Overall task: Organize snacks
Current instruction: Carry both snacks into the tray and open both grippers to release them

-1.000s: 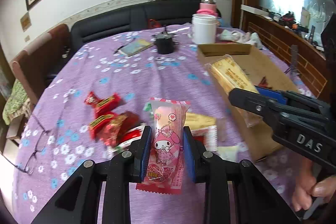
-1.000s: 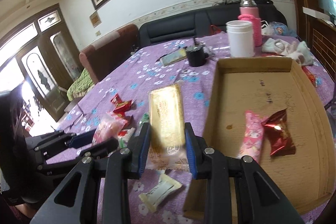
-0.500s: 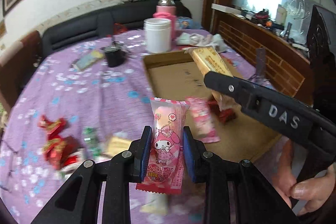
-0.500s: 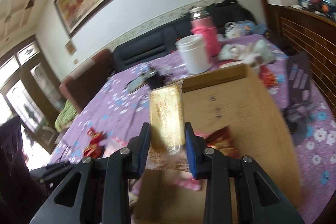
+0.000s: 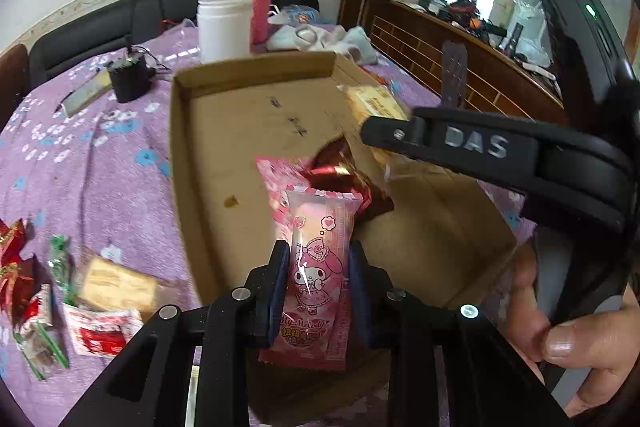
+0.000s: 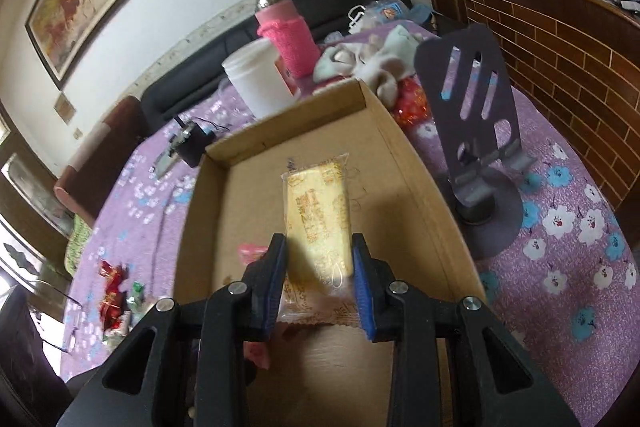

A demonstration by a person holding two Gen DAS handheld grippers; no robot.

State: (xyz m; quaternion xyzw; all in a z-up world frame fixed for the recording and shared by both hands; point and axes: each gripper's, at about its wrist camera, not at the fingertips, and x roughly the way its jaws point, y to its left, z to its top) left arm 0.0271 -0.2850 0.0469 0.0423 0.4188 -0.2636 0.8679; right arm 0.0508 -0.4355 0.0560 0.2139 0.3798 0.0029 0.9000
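The shallow brown cardboard tray (image 5: 180, 155) lies on the purple flowered tablecloth (image 5: 88, 163), its low walls open toward the cameras; most of its floor is bare, especially the far half and the left side. To its right, the dark slotted phone stand (image 6: 476, 163) stands just beside the tray's wall.

The left gripper (image 5: 319, 283) is clamped on a pink cartoon-rabbit snack packet (image 5: 320, 267), held upright over the tray's near edge; its label reads "My Melody". Behind it, in the tray, lie a second pink packet (image 5: 276, 179) and a red foil-wrapped snack (image 5: 340, 167).

The right gripper (image 6: 319, 275) is closed on a pale yellow biscuit bar in clear wrap (image 6: 316, 211), held above the tray's middle; its printing is too blurred to read. From the left wrist view, that gripper's black body shows the letters "DAS", and a hand (image 5: 560, 339) grips it at the frame's edge.

Loose snacks (image 5: 80, 291) remain on the cloth left of the tray, blurred and partly cut off. A white plastic jar (image 5: 225, 27) and a pink knitted-sleeve flask (image 5: 250, 3) stand beyond the tray.
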